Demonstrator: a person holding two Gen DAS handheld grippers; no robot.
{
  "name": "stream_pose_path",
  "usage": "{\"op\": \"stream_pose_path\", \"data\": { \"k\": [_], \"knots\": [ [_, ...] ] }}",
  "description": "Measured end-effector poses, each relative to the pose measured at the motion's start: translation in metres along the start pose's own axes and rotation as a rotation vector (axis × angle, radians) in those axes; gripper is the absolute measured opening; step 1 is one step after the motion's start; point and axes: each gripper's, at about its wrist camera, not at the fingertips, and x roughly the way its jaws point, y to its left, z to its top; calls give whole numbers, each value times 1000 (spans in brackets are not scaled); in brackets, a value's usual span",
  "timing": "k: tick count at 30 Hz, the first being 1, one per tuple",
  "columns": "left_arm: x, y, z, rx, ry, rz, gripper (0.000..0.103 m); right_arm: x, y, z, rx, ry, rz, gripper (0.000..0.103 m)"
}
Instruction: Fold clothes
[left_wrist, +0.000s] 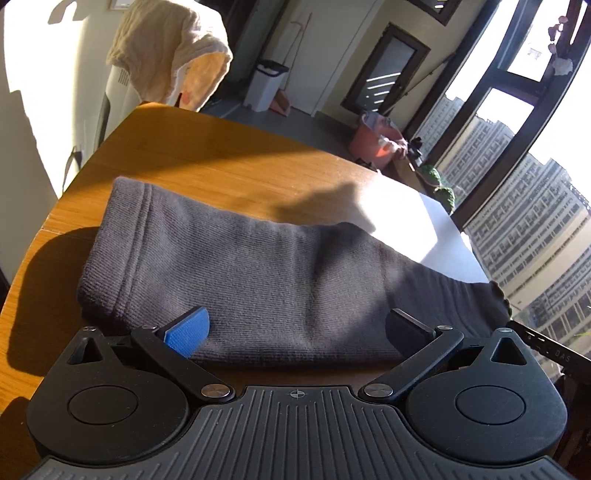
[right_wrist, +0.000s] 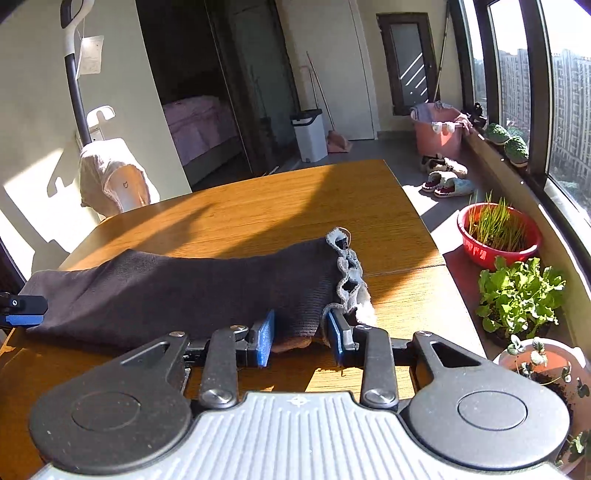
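A dark grey knitted garment (left_wrist: 258, 273), folded into a long band, is laid flat on the wooden table (left_wrist: 221, 158). Its ribbed hem lies toward the table's wall-side end, and its frilled pale edge (right_wrist: 349, 273) toward the window side. The left gripper (left_wrist: 299, 328) is held just over the garment's near fold with its jaws spread wide; one blue pad (left_wrist: 188, 332) is seen at the cloth's edge, and nothing is gripped. The right gripper (right_wrist: 301, 338) is placed at the garment's frilled end, its jaws partly parted, with a corner of the cloth lying between the blue pads; whether the pads press on it cannot be told. Beyond the garment, a cream cloth (left_wrist: 173, 48) is draped over a chair at the table's far end. Beside the table's window edge, a red basin of sprouts (right_wrist: 498, 236) and a leafy potted plant (right_wrist: 521, 291) are set.
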Motion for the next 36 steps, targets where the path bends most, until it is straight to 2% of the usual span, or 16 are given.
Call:
{"op": "stream_pose_path", "data": {
  "k": [4,8,10,13,18,21,23,25,29,36],
  "knots": [
    [12,12,13,-9,-28,-6,103,27,-13,23,94,33,54,35],
    [26,23,31,-44,-54,0,103,42,-11,30,91,30,54,36],
    [31,17,37,-36,-48,36,103,41,-6,27,66,15,35,36],
    [33,-5,37,2,-44,112,103,37,-2,20,40,-12,17,38],
    [35,-85,21,196,-97,54,103,34,-4,17,53,-27,16,39],
    [58,-132,7,292,-68,26,103,29,-8,16,80,-47,12,40],
    [77,-149,0,298,-25,25,103,23,-15,13,126,-74,-1,42],
    [92,-157,-8,273,17,32,103,19,-22,12,176,-97,-8,42],
    [96,-165,-19,320,-8,91,103,23,-35,13,250,-86,1,42],
    [95,-166,-29,390,-43,116,103,22,-21,12,171,-114,-35,42]
  ]
}}
